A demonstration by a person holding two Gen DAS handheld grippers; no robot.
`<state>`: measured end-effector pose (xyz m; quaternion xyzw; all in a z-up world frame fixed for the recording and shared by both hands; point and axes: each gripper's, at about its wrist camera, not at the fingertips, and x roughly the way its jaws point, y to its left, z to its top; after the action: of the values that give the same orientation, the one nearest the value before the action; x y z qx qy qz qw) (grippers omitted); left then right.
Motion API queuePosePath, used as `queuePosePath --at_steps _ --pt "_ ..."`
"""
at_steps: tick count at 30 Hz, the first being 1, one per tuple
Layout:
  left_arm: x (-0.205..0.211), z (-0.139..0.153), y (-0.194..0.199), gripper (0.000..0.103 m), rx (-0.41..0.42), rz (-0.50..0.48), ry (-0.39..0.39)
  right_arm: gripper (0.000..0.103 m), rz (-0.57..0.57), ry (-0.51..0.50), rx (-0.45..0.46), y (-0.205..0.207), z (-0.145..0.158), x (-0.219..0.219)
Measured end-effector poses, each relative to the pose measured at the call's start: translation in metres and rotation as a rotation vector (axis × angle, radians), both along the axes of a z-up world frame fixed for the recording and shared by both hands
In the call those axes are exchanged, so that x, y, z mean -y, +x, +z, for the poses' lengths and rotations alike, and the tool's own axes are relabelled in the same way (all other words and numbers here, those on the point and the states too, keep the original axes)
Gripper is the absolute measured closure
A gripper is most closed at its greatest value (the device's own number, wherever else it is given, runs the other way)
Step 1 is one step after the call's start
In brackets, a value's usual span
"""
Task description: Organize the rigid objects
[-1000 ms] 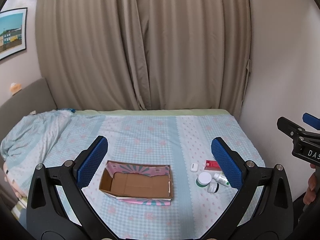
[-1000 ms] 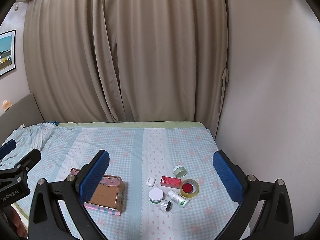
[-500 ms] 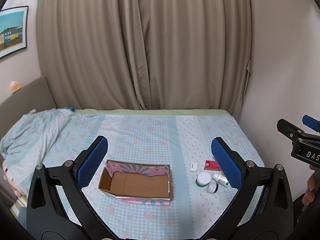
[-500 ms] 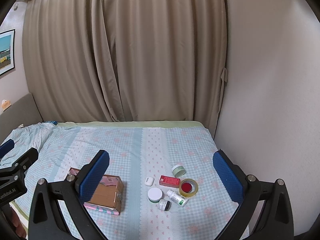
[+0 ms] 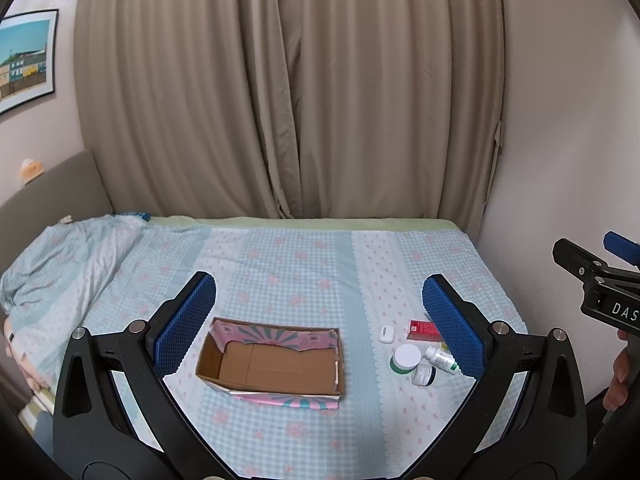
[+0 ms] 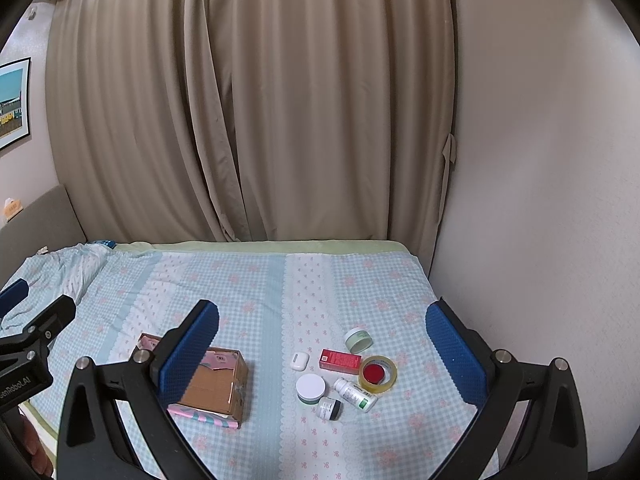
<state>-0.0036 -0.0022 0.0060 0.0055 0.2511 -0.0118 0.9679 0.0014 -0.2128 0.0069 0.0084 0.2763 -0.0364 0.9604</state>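
1. Bed [image 5: 304, 264]: wall runs along the edge beyond the clutter; curtain [image 6: 256, 120] closes the far edge. Bare sheet lies beyond the cardboard box [image 5: 276, 364].
2. Left gripper [image 5: 320, 320]: jaws wide apart, empty, held above the box.
3. Right gripper [image 6: 322, 352]: jaws wide apart, empty; white-lidded jar [image 6: 311, 388], red carton [image 6: 340, 360], tape roll [image 6: 378, 373], pill bottle [image 6: 355, 394] clustered beside the box, below the jaws.

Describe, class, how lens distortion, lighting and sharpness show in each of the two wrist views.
Left wrist view: the fisheye bows the curtain and the picture frame, with black vignette at the corners; the light is soft and even, and the cardboard box is sharp. Right wrist view: same barrel bending on the wall; the tape roll and small jars are crisp, with only faint shadows and no glare.
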Motion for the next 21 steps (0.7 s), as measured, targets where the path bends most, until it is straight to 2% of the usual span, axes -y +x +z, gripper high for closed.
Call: queuePosePath --at_steps 15,21 --pt "0.001 0.000 0.001 0.000 0.003 0.003 0.016 0.000 0.004 0.003 0.001 -0.002 -0.001 -0.001" --pt "0.003 -0.003 0.018 0.000 -0.020 -0.032 0.025 0.000 0.003 -0.001 -0.006 0.003 0.000 0.006"
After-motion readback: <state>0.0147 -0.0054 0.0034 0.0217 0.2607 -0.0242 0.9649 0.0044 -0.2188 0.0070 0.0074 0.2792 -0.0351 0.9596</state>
